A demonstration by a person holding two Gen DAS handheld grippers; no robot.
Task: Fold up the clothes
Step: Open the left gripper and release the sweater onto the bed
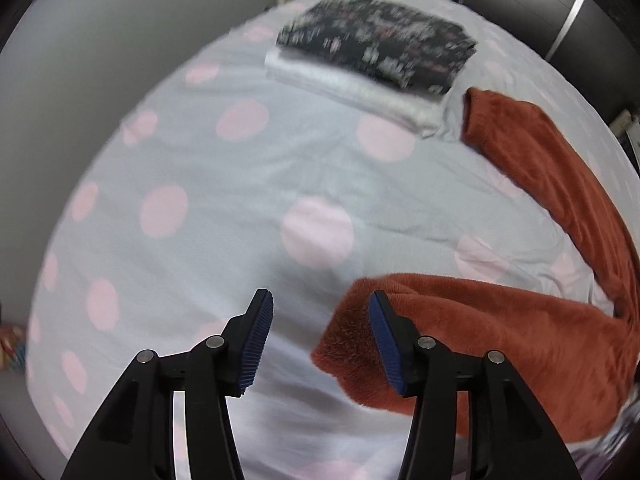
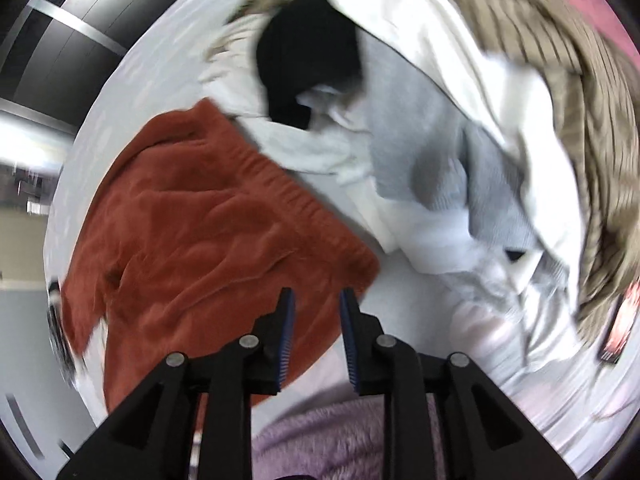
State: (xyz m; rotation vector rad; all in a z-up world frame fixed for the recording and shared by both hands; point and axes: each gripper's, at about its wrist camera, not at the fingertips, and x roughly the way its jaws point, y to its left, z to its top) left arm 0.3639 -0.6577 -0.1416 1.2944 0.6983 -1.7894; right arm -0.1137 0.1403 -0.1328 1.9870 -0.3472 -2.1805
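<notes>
Left wrist view: rust fleece garment [image 1: 520,340] spread across the bed [image 1: 180,152], both grippers empty above it.

Left hand-held gripper [image 1: 320,344] stands wide, holding nothing; the garment's near end lies just under its right finger, and its long axis bends from lower centre toward the upper right of the frame. In the right wrist view the right hand-held gripper [image 2: 318,340] is narrower, also empty, over the garment's [image 2: 200,232] lower right edge, so either hand looks close enough to take hold.
</notes>
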